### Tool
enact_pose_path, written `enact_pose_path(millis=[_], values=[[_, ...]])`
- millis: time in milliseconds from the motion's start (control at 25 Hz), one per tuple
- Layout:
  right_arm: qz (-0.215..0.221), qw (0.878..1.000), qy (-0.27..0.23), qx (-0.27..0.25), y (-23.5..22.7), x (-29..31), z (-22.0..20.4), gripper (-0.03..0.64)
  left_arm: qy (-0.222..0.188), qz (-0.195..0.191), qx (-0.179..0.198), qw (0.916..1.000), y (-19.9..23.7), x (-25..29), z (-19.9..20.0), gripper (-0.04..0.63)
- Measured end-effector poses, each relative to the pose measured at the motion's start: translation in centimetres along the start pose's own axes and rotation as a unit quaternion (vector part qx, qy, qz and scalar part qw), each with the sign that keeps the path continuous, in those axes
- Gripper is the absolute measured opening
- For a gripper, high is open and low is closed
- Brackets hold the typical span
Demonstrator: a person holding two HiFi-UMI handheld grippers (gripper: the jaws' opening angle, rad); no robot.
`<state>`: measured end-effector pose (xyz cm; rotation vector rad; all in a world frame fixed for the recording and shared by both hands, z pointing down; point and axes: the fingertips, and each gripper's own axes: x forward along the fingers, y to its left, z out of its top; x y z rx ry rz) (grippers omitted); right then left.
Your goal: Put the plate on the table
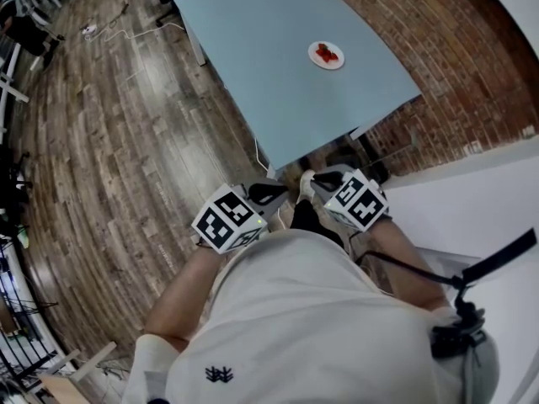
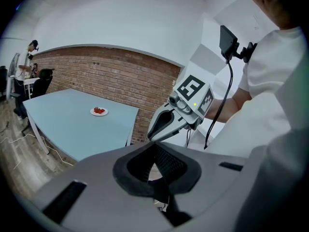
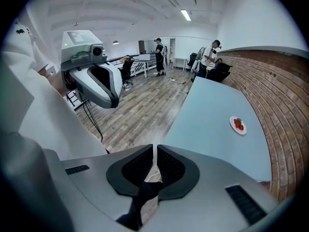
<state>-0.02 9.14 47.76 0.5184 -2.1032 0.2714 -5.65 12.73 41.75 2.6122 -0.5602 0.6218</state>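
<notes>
Two grippers sit tucked against the person's torso in the head view, the left gripper point(image 1: 268, 194) at eight o'clock of the right gripper point(image 1: 313, 182), tips nearly meeting, most likely parked there because neither has anything to carry. Up at one o'clock, well apart from both, the white plate point(image 1: 326, 55) with red food on it lies on the pale blue counter point(image 1: 253, 49), nearer the brick-side edge yet clear of any drop, so the task looks done. The counter's near corner points toward the grippers. A brick wall point(image 1: 421, 32) hems its three o'clock side, while wooden floor point(image 1: 118, 141) spreads open from nine to eleven o'clock. In the left gripper view, the left gripper point(image 2: 155, 149) has its jaws pressed together on nothing; the plate point(image 2: 99, 111) shows at ten o'clock, and the right gripper point(image 2: 154, 133) hangs just above the jaws. In the right gripper view, the right gripper point(image 3: 155, 151) has its jaws together but for a hairline slit, empty; the plate point(image 3: 238, 125) lies at two o'clock, the left gripper point(image 3: 111, 98) at ten, with open floor stretching toward twelve.
</notes>
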Motion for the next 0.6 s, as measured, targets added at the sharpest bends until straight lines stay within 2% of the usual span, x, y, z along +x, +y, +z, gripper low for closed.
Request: enact_pose_path(millis=[600], values=[[-0.005, 1.0, -0.01, 0.006, -2.0, 0.1, -0.4, 0.025, 0.009, 0.001, -0.012, 0.9999, 1.0, 1.5, 0.3, 0.001]])
